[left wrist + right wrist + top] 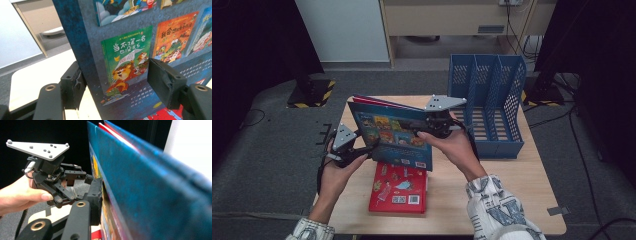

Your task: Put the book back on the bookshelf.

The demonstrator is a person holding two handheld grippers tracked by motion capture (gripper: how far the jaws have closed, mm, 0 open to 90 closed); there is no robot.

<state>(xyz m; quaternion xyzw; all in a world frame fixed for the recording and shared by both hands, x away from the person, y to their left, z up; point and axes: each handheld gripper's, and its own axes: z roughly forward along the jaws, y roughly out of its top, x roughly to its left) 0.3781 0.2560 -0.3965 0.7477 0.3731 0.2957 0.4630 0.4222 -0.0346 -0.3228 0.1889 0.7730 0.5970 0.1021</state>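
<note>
From above, the blue book (389, 132) is up off the tabletop (507, 195), held on edge between both hands, back cover toward us. The left gripper (357, 150) has it by the lower left edge, the right gripper (437, 125) by the upper right. Beneath it a red book (399, 192) lies flat, and the blue file rack (489, 105) waits at the far right, slots free.

Left gripper view: jaws clenched on the blue book (130, 50), one pad on the printed back cover, the other round behind near the spine. Solid hold.

Right gripper view: one jaw sits against the blue book (140, 185)'s cover; the other is hidden behind the pages, so I can't tell if it truly bites. The left gripper (82, 181) shows across the way.

My read: confirm the right grip before the left lets go, keep the book upright, and steer it spine-down into a slot without letting the covers splay.
</note>
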